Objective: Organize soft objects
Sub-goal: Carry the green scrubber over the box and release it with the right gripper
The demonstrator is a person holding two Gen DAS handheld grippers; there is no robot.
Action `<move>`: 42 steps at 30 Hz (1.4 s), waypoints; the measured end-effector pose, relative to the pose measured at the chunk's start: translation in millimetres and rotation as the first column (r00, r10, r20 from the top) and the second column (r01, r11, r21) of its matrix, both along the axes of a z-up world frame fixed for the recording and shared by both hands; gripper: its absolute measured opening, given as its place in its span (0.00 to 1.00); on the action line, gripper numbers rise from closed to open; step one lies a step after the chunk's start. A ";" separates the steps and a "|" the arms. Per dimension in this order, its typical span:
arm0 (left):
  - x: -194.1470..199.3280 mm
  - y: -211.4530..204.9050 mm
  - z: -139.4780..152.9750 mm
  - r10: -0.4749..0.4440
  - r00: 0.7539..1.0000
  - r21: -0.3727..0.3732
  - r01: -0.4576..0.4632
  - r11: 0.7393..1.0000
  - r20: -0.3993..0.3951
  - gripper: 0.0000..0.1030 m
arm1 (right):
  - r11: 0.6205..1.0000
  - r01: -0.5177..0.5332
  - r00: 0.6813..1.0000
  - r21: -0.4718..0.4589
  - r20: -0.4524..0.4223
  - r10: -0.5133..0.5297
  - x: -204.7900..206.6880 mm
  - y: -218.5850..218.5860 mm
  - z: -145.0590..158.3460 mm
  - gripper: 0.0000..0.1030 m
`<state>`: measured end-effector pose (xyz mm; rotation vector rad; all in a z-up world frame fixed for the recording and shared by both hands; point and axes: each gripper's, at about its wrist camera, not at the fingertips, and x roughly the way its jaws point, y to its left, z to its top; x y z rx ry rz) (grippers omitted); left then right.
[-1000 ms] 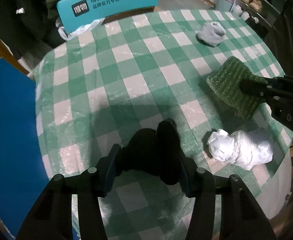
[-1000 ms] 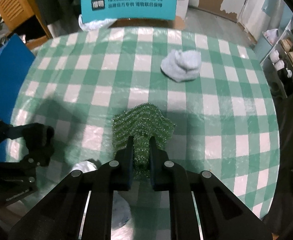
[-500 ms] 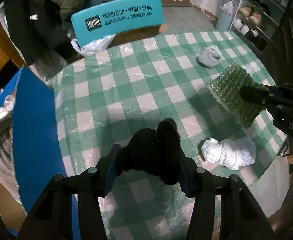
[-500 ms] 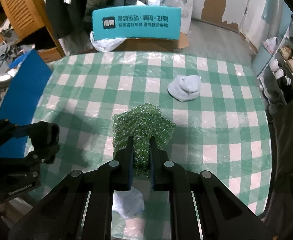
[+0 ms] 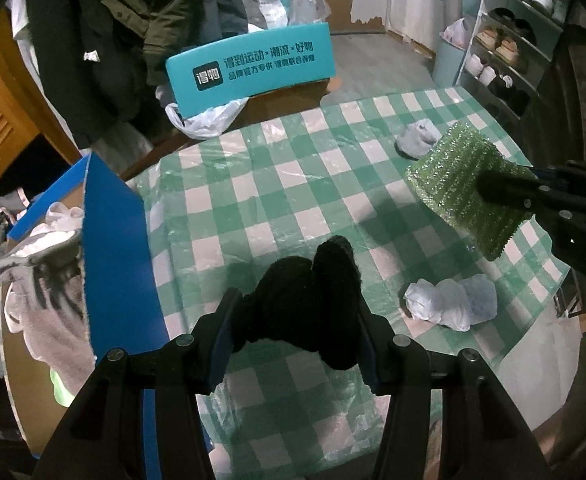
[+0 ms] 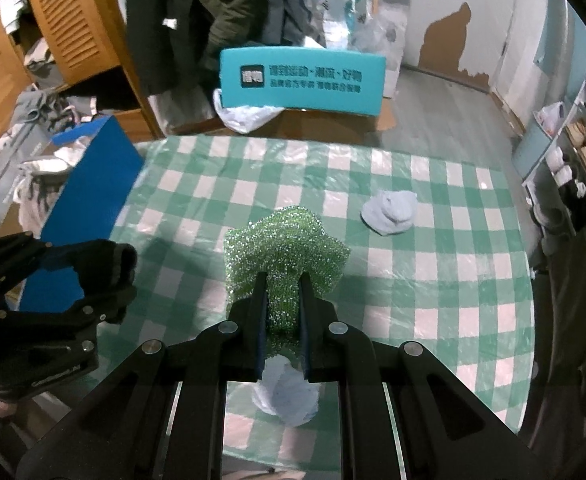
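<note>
Nearest the left wrist camera, the left gripper (image 5: 299, 320) was pinching a bundled black sock (image 5: 309, 296) between its two fingers, carried in the air above the near edge of a table covered in a green-and-white checked cloth (image 5: 277, 184). In the right wrist view, the right gripper (image 6: 283, 312) was pressed tight on a sparkly green scrubbing cloth (image 6: 285, 244), also lifted clear of the table, its loose end fanned out past the fingertips. Both tools pointed forward and tilted downward, side by side, the left one at the table's near left, the right one toward its right.

On the cloth just below the grippers lay a crumpled white sock (image 5: 451, 306), not yet collected. Farther back on the right sat a balled grey sock (image 6: 391, 212), also untouched.

At the left edge of the table stood a blue box (image 5: 113, 248) already holding pale soft items, probably the place for sorted things. By that reading the task was partly done: some pieces were stowed, two were in hand awaiting drop-off, and two remained on the table.

Beyond the table stood a teal sign (image 6: 303, 80) with printed text.
</note>
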<state>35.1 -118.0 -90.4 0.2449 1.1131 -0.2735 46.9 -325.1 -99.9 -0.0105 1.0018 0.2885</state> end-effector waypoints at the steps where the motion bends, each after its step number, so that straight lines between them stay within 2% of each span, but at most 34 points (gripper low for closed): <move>1: -0.7 1.4 1.2 0.002 1.000 -0.002 -0.002 1.000 0.002 0.52 | 1.000 -0.005 1.000 0.001 0.006 0.005 -1.1 1.9 3.0 0.10; 26: -14.2 52.7 35.9 0.062 0.996 -0.050 -0.059 0.997 0.057 0.52 | 0.995 -0.094 0.993 0.022 0.076 0.092 -8.2 50.5 45.3 0.10; 42: -25.7 108.8 51.3 0.159 0.983 -0.082 -0.152 0.985 0.090 0.52 | 0.982 -0.188 0.977 0.019 0.106 0.185 -9.2 108.1 60.8 0.10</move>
